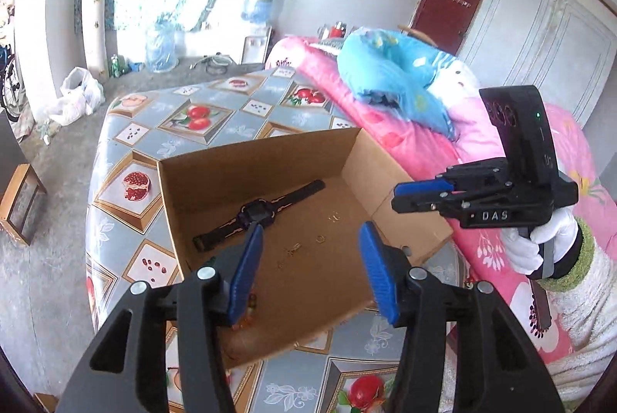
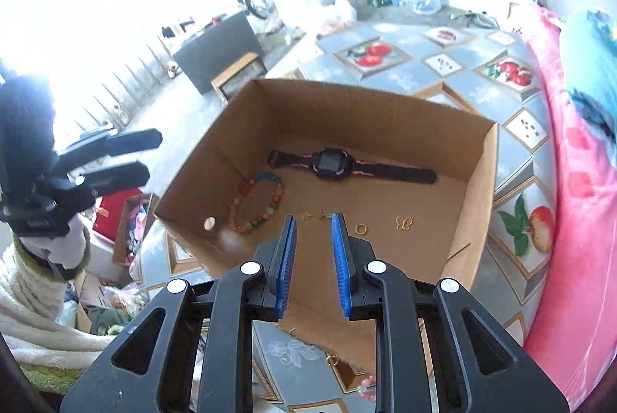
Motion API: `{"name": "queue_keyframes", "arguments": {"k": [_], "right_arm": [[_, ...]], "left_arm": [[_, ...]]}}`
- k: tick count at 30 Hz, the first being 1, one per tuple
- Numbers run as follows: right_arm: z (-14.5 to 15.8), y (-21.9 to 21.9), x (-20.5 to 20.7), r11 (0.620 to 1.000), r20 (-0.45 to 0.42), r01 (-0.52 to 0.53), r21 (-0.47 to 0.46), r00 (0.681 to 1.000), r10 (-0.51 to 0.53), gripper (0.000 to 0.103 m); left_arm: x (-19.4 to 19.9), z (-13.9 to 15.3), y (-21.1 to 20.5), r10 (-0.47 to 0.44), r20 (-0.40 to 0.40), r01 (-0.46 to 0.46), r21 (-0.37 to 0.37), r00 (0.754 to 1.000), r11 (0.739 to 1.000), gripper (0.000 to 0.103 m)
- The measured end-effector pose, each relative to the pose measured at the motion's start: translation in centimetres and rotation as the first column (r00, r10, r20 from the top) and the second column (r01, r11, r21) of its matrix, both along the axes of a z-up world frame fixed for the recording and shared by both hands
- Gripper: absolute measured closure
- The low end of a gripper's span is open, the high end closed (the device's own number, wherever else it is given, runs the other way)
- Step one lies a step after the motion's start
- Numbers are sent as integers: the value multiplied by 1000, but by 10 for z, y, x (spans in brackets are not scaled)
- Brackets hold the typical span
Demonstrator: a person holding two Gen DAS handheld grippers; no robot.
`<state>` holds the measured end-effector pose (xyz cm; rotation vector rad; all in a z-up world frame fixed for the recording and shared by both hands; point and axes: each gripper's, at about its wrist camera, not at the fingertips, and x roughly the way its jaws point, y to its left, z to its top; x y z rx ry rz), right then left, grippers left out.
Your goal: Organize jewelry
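Observation:
An open cardboard box (image 1: 270,158) (image 2: 478,181) stands on the table. Inside lie a black watch (image 1: 254,214) (image 2: 331,162), a coloured bead bracelet (image 2: 256,203), a gold ring (image 2: 361,228), a gold butterfly piece (image 2: 404,223) and small gold earrings (image 2: 314,215). My left gripper (image 1: 311,231) (image 2: 150,155) hangs open above the box's near side, nothing between its pads. My right gripper (image 2: 314,220) (image 1: 401,197) hovers over the box from the other side, jaws a little apart and empty. In the left wrist view the left finger (image 1: 246,274) hides most of the bracelet.
The table wears a fruit-patterned cloth (image 1: 200,120). A pink-covered bed (image 1: 416,143) with a blue pillow (image 1: 393,66) borders it. More small jewelry lies on the cloth beside the box: gold pieces (image 2: 331,359), pink beads (image 2: 366,386). A wooden stool (image 1: 19,204) stands on the floor.

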<state>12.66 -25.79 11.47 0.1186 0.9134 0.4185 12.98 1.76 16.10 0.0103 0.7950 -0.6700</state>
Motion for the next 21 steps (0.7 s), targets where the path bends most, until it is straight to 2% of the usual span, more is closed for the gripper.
{"name": "queue_keyframes", "arguments": {"k": [3, 6, 9, 11, 14, 16, 19, 21], "right_arm": [[14, -8, -37, 997, 96, 41, 70, 994, -48, 80], [18, -18, -74, 988, 175, 97, 120, 978, -117, 79], [7, -22, -105, 976, 218, 168, 136, 957, -194, 79], [-9, -24, -123, 967, 222, 206, 147, 946, -236, 79], [-36, -29, -140, 953, 179, 252, 169, 943, -281, 79], [-57, -31, -144, 943, 115, 267, 197, 949, -293, 78], [-88, -31, -142, 935, 11, 300, 190, 952, -307, 78], [-101, -31, -140, 929, -24, 316, 191, 948, -317, 78]], "left_arm": [[-36, -7, 5, 15, 69, -14, -22, 997, 1000, 46], [-65, -21, 5, 9, 82, -6, -45, 997, 999, 38], [-88, -42, -3, 15, 105, -15, 7, 994, 1000, 34], [-101, -59, -10, 16, 126, -24, 55, 992, 998, 28], [-106, -91, -33, -4, 116, -15, 161, 993, 987, 28], [-103, -116, -46, -5, 102, -18, 216, 995, 976, 28], [-94, -144, -62, -9, 49, -3, 234, 999, 972, 28], [-88, -158, -66, 8, 34, -16, 248, 999, 969, 28]]}}
